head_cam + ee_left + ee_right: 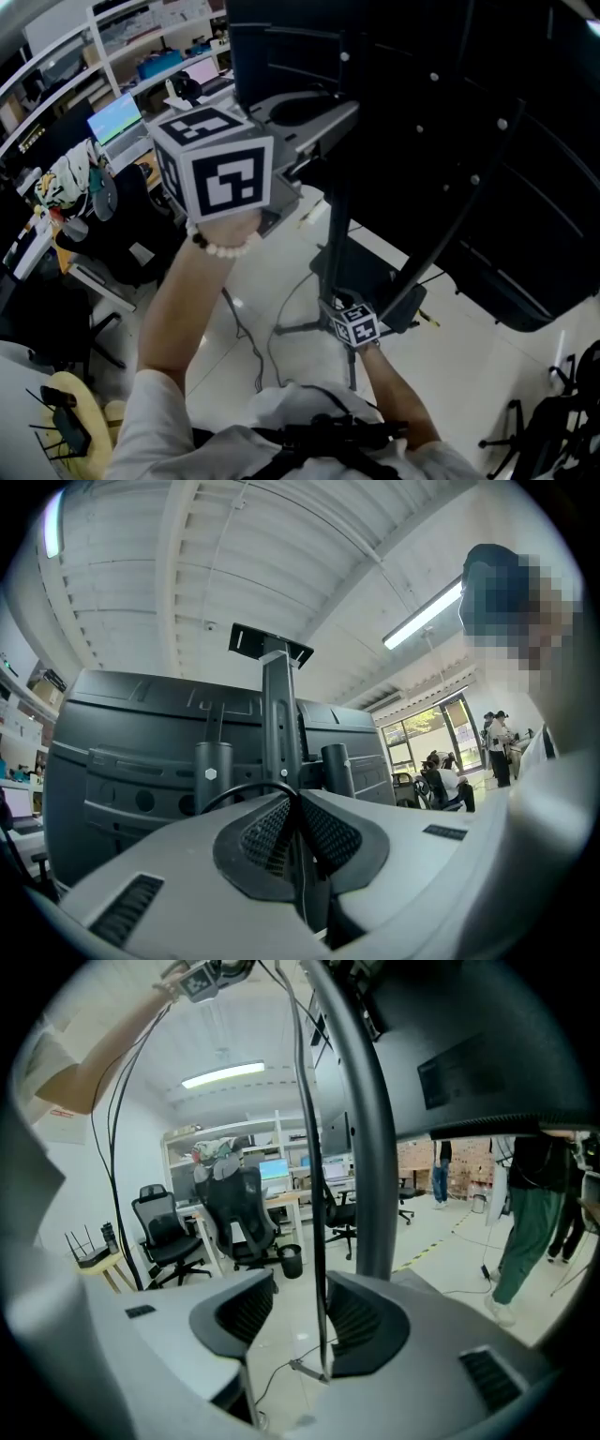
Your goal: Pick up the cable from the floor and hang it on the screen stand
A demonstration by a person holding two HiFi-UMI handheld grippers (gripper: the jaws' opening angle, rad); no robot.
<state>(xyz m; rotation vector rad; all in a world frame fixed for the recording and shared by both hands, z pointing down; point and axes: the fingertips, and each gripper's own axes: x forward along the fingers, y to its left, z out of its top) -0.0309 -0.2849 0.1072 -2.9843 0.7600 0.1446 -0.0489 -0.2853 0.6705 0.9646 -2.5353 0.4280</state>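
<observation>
One cable [312,1147], hanging upright, passes through my spread right claw [298,1309] while my left claw [298,801] pinches it high, facing the screen stand [279,714].

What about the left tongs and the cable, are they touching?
Touching. The left gripper view shows the left tongs closed, their pads pinching the black cable, which loops out from between them.

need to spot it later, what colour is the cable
Black cable, clearest in right gripper view.
</observation>
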